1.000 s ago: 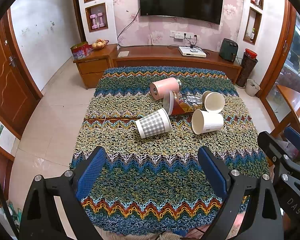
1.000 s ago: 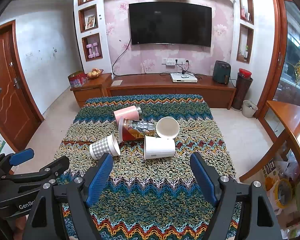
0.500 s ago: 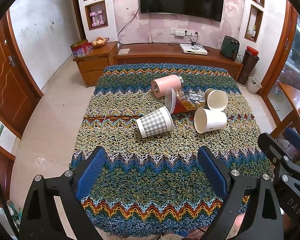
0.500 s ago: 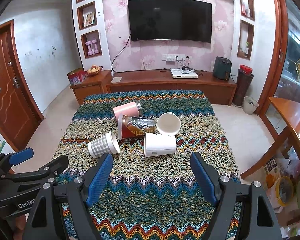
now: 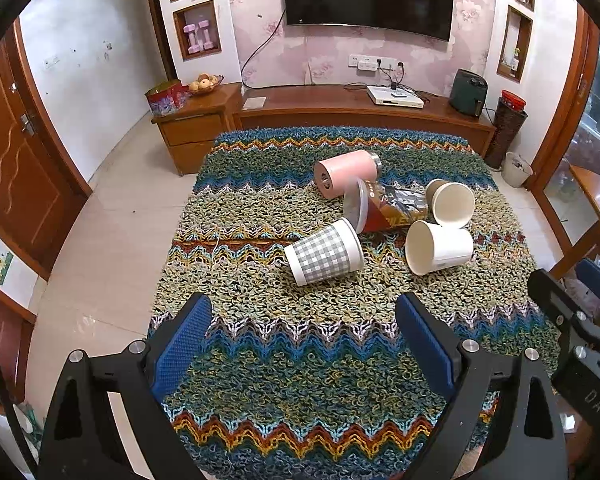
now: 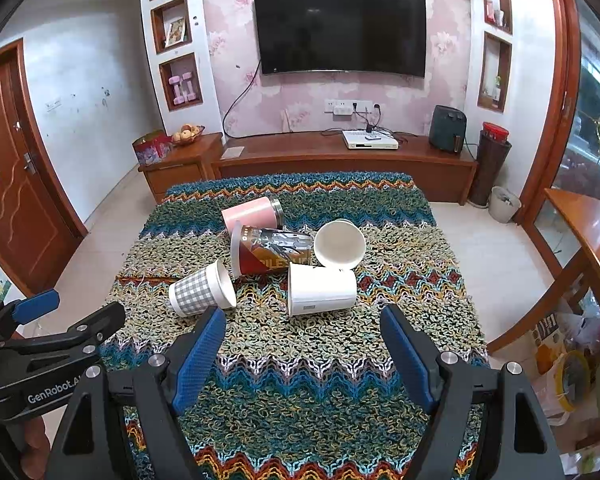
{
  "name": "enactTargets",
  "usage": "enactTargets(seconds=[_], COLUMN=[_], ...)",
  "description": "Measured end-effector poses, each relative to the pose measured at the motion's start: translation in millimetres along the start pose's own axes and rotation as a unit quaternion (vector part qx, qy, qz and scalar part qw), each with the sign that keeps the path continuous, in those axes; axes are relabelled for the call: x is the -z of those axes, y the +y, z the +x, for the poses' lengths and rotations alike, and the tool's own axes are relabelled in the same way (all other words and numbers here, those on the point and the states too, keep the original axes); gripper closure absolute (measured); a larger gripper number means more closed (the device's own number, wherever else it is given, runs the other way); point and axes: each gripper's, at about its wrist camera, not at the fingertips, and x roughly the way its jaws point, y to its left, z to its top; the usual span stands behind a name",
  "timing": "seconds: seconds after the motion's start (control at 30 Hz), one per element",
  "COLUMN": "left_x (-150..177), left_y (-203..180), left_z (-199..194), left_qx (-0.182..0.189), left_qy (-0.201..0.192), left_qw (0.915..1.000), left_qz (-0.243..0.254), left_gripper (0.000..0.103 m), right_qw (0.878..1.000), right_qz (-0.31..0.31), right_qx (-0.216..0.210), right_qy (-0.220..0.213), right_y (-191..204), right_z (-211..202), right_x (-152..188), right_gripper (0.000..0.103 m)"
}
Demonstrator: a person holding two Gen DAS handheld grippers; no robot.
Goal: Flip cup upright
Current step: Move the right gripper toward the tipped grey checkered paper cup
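Five toppled containers lie clustered on a table covered with a multicoloured zigzag knitted cloth (image 5: 300, 380), none upright, listed from left to right. Item one: grey-and-white checked paper cup (image 5: 325, 252) (image 6: 201, 290), on its side, apart from the rest at the left of the group. Item two: pink cylindrical tumbler with a metal rim (image 5: 346, 173) (image 6: 252, 212), on its side at the far edge of the group. Item three: dark red printed cup with a clear lid (image 5: 388, 210) (image 6: 272, 249), on its side, just beside the tumbler. Item four: plain white paper cup (image 5: 440, 246) (image 6: 321, 288), on its side nearest the grippers, mouth to the left. Item five: second white paper cup (image 5: 452, 202) (image 6: 339, 244), tipped with its open mouth facing the cameras, touching item four. Left gripper (image 5: 302, 336), blue-padded, jaws spread wide, holding nothing, above the near cloth. Right gripper (image 6: 302, 346), blue-padded, jaws likewise wide apart, holding nothing, well short of the cups.
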Motion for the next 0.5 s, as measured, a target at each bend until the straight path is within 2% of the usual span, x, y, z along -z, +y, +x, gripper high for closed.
enactTargets(seconds=[0.5], left_x=[-15.5], left_y=[-0.2], left_z=[39.1], left_qx=[-0.005], left_qy=[0.018], left_qw=[0.9993], left_qz=[0.031], left_gripper=[0.008], right_qw=[1.000], right_qz=[0.000], right_qx=[0.003], right_qy=[0.016], right_y=[-4.8], right_z=[38.2], right_x=[-4.0], right_gripper=[0.023])
